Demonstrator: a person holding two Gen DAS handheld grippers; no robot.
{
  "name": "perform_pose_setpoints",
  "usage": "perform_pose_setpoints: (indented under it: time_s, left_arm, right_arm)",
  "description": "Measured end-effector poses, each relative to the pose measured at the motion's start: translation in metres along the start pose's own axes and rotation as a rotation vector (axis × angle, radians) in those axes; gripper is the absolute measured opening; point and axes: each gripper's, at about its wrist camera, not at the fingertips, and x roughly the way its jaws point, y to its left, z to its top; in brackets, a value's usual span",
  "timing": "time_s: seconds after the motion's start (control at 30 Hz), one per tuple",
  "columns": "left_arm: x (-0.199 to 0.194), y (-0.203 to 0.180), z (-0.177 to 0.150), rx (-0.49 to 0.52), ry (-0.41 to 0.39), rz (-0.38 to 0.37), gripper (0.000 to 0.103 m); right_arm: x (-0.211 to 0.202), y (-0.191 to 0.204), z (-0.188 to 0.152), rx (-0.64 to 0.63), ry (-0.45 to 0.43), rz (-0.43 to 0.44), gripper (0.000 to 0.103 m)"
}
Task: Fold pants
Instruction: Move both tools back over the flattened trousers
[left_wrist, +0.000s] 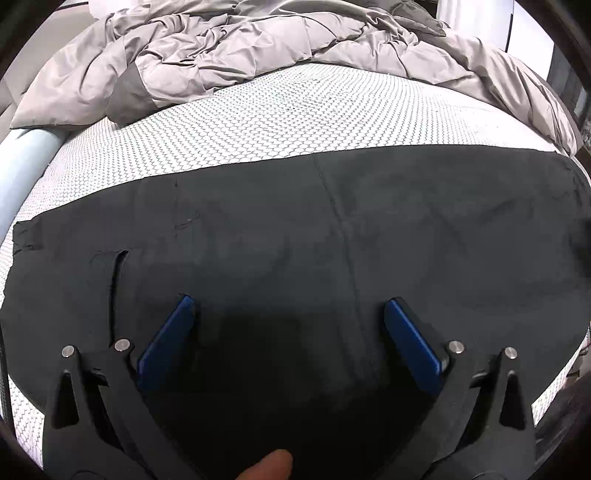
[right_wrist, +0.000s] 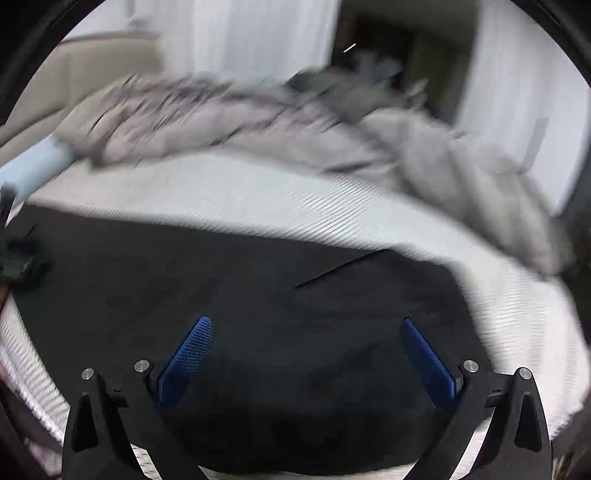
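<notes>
Two claws, left (left_wrist: 288, 306) and right (right_wrist: 306, 325), agape over one pants (left_wrist: 295, 229).

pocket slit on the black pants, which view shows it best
The left wrist view: the pocket slit on the pants is sharp there. The right wrist view is motion-blurred; only a thin dark line shows.

A bed's mattress (left_wrist: 258, 122) shows a white cover with a fine scale-like pattern. A rumpled grey duvet (left_wrist: 236, 48) is bunched along its far side and trails down the right edge. A pale blue tube (left_wrist: 26, 162) lies at the left edge. White curtains (right_wrist: 236, 33) hang behind, with a beige couch (right_wrist: 74, 81) at left.
</notes>
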Motion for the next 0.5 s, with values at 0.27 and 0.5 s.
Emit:
perform_pose_setpoints:
  time_s: [0.27, 0.5]
  left_arm:
    - [-0.011, 0.065, -0.015, -0.097, -0.027, 0.034, 0.088]
    - [-0.025, 0.034, 0.0, -0.074, -0.103, -0.101, 0.063]
  right_arm:
    - [0.047, -0.003, -0.013, -0.013, 0.157, -0.013, 0.103]
    - [0.016, 0.01, -0.005, 0.019, 0.076, 0.043, 0.103]
